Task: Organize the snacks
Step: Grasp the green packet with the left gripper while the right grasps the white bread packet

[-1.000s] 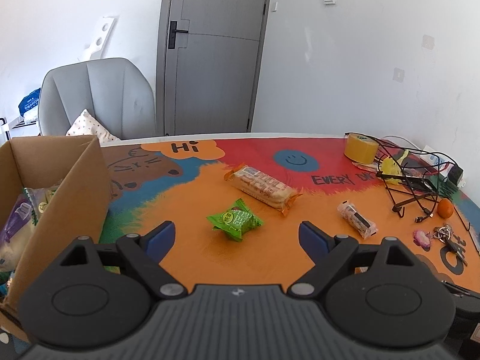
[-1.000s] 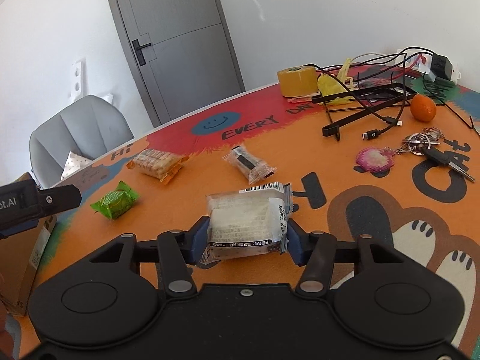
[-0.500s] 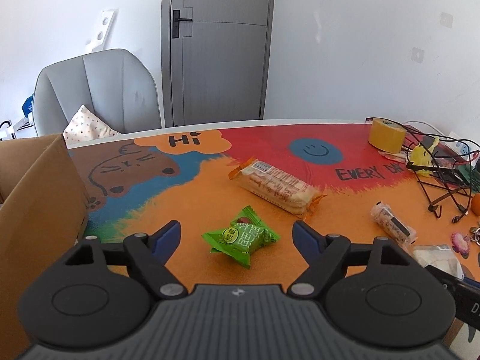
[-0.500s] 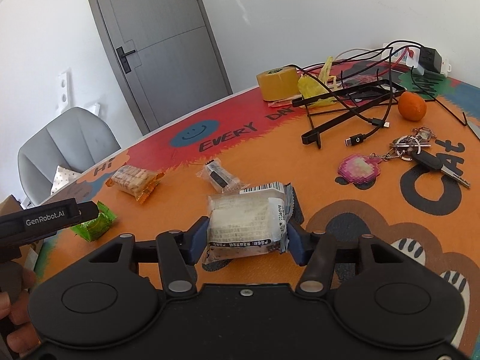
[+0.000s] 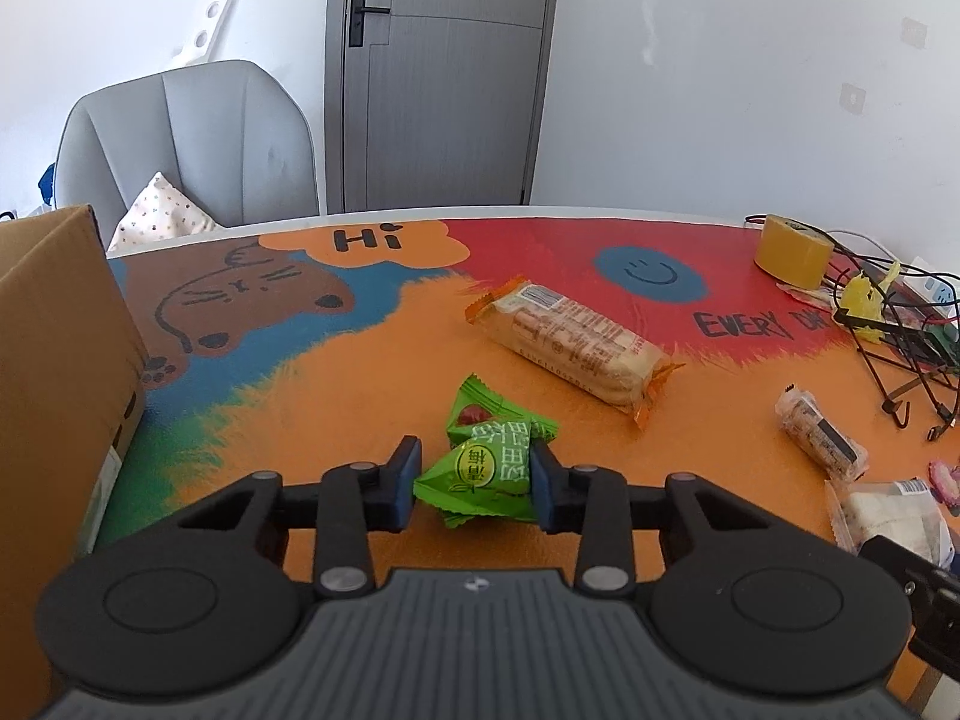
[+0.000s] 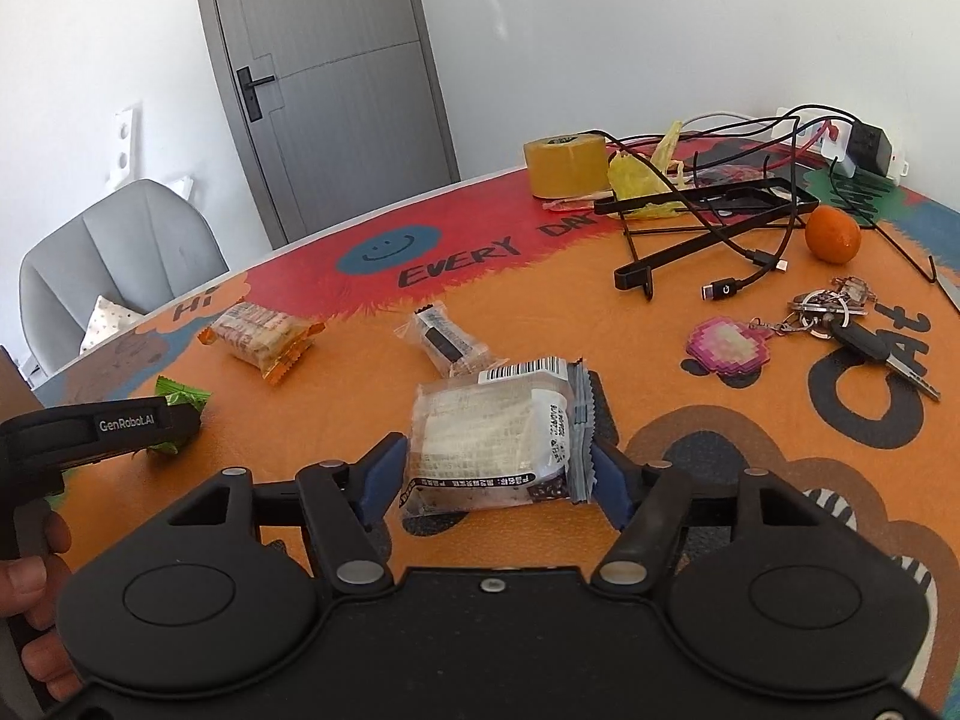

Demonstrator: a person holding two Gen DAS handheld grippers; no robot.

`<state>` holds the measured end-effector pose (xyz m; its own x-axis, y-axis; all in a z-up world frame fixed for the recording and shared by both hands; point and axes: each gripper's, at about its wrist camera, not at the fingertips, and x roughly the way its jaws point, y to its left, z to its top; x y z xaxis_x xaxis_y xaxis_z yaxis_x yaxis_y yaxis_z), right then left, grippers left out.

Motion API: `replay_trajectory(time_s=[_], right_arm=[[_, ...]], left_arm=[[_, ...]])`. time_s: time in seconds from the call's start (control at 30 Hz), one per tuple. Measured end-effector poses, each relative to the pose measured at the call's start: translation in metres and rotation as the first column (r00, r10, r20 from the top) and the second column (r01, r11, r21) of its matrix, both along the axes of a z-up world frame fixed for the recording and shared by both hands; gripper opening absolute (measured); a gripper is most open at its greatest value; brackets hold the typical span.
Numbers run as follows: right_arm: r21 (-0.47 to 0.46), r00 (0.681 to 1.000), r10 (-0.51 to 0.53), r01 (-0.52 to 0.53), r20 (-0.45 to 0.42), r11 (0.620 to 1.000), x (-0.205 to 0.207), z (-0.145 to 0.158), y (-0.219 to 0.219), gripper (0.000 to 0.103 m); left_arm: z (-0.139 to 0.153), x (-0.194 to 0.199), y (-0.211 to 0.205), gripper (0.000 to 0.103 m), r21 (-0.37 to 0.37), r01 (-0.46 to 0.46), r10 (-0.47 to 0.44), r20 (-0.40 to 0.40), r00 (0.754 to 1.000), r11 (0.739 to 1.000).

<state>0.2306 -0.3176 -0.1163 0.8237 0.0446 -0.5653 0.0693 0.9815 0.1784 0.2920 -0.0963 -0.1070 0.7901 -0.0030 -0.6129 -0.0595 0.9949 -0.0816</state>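
Note:
A green snack packet (image 5: 486,471) lies on the colourful table mat, and my left gripper (image 5: 474,486) is closing on it, both blue pads touching its sides. A white wrapped packet (image 6: 486,438) rests on the mat between the fingers of my right gripper (image 6: 495,480). Those jaws are opening, and the pads stand just off the wrapper's ends. The same white packet (image 5: 894,516) shows at the right edge of the left wrist view. A long cracker pack (image 5: 570,342) and a small clear packet (image 5: 819,441) lie farther back.
A cardboard box (image 5: 54,372) stands at the left. A tape roll (image 6: 567,165), black cables and stand (image 6: 708,210), an orange (image 6: 833,234) and keys (image 6: 840,318) crowd the far right. A grey chair (image 5: 186,138) sits behind the table. A hand (image 6: 30,600) shows at lower left.
My left gripper moved forward and down over the green packet and its jaws came together on it. The right jaws widened off the white packet, which stayed put.

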Motion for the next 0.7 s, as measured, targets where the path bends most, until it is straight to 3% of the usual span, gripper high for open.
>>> replay_trajectory(time_s=[0.2,0.7], right_arm=[[0.023,1.000,-0.009,0.009,0.012,1.000,-0.007,0.003,0.000,0.053],[0.064,0.994,0.050,-0.056,0.096,0.996,-0.037,0.030,0.023,0.051]], left_arm=[[0.009,-0.017,0.005,0.035,-0.026,0.018,-0.018,0.017,1.000,0.999],[0.050,-0.073,0.028,0.035,-0.055,-0.003,0.008,0.106,0.994,0.998]])
